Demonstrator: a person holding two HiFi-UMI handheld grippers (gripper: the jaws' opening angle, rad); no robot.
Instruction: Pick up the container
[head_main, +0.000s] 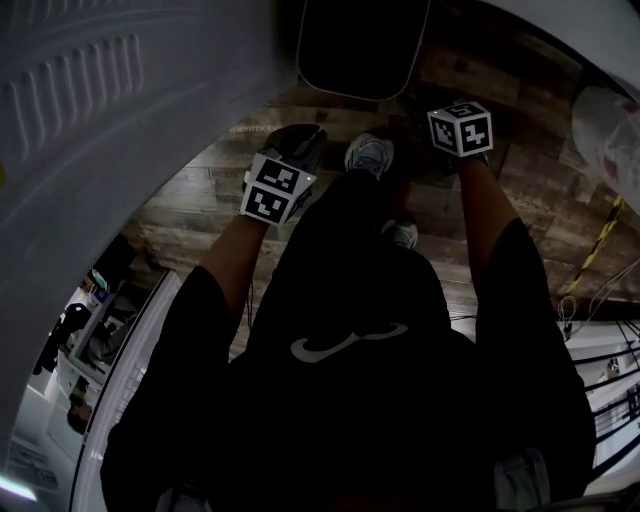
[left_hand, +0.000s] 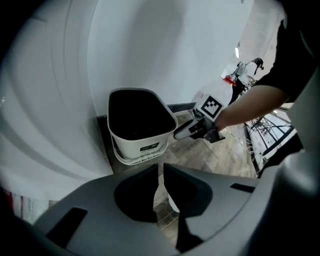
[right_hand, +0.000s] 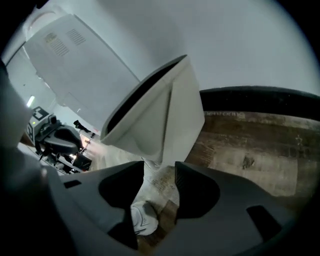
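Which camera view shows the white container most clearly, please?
The left gripper view: the whole container shows, with rim, dark inside and front wall. The head view shows only its dark opening from above. The right gripper view shows the container close, tilted, mostly one side.

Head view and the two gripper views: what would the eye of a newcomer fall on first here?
The white container with its dark inside stands on the wooden floor, close against a large white surface. The right gripper has open jaws and points at the container's side, with nothing gripped. The left gripper is shut and empty, a little back from the container.
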